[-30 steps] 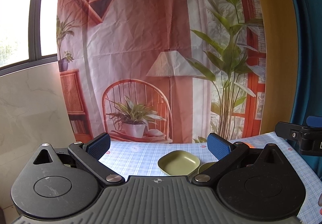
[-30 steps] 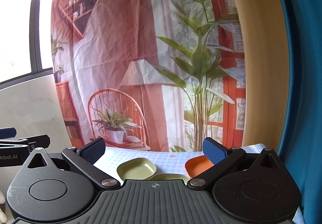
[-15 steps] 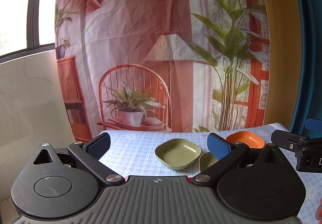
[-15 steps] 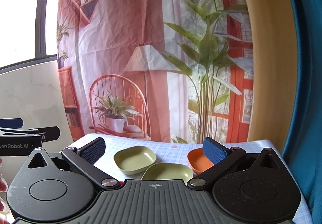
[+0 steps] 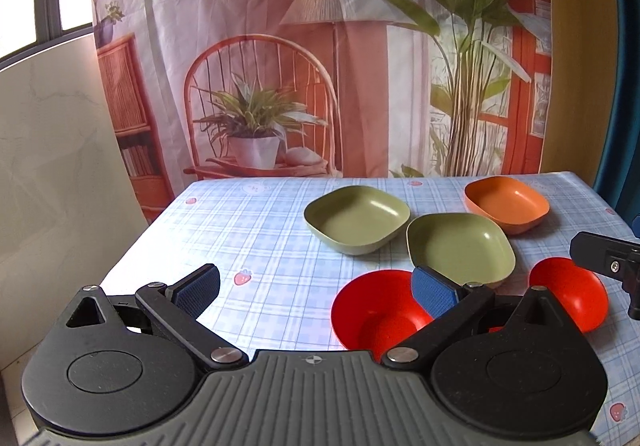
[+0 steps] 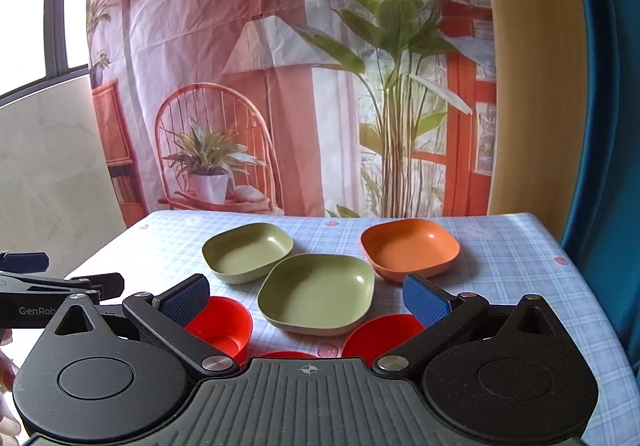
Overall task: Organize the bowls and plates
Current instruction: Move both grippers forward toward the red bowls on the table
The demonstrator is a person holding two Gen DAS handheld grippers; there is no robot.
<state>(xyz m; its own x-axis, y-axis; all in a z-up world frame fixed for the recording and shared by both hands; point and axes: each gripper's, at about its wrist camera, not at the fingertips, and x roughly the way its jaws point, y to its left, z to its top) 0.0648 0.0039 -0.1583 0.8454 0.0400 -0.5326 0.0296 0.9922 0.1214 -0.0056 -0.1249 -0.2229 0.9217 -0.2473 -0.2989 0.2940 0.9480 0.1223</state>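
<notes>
My left tool (image 5: 316, 288) and right tool (image 6: 306, 296) both hang with fingers spread apart, gripping nothing, above the checked worktop (image 5: 256, 234). At the centre of the frame sit 2 green dishes (image 6: 316, 296), touching; an orange dish (image 6: 410, 248) lies just to their right. Red bowls (image 5: 378, 312) sit lowest in the frame. At the right wrist view's left edge, my left tool reads "GenRob", cut off.
</notes>
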